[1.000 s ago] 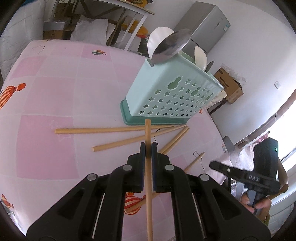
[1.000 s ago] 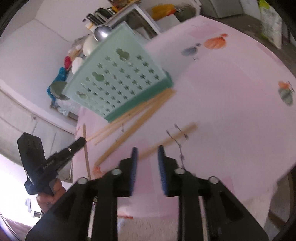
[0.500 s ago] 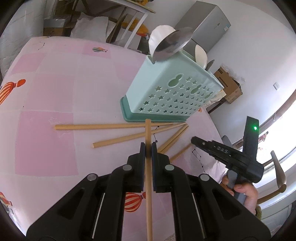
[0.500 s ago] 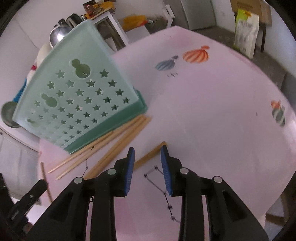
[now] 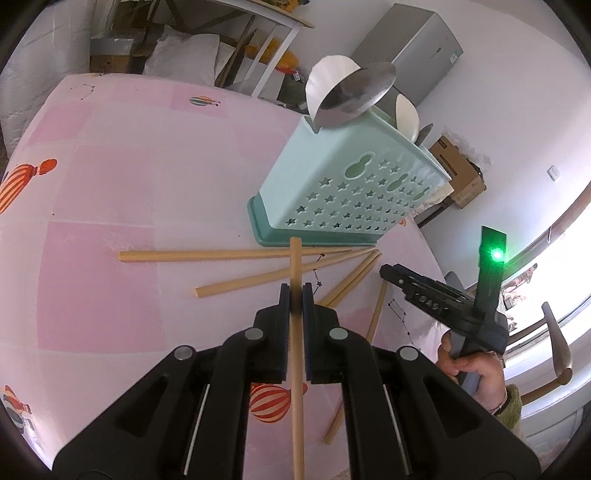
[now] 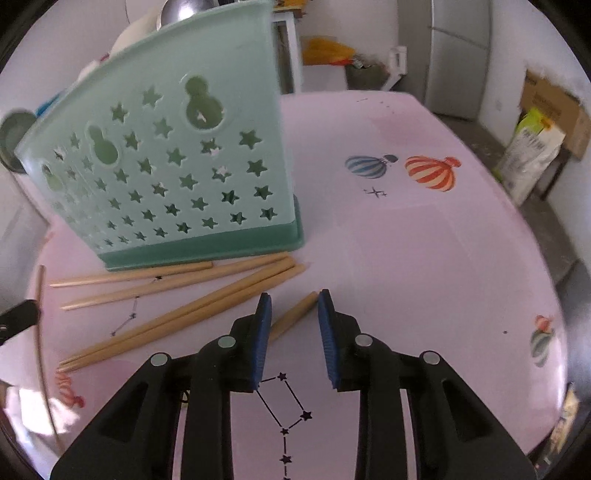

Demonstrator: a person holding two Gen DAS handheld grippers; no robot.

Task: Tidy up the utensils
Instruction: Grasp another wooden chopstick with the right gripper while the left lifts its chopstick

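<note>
My left gripper is shut on a wooden chopstick and holds it above the pink table. The teal utensil holder with star holes stands ahead, with a metal spoon and white spoons in it. Several chopsticks lie in front of its base. My right gripper is open, low over the table, with the thick end of a lone chopstick between its fingers. The holder stands to its upper left, several chopsticks beside it. The right gripper also shows in the left wrist view.
The table has a pink cloth with balloon prints; its edge curves at the right. A refrigerator, cardboard boxes and a white side table stand beyond it. A wooden chair is at the right.
My right gripper has come in low toward the table and now straddles the lone chopstick's end. My left gripper has kept its chopstick and hardly moved.
</note>
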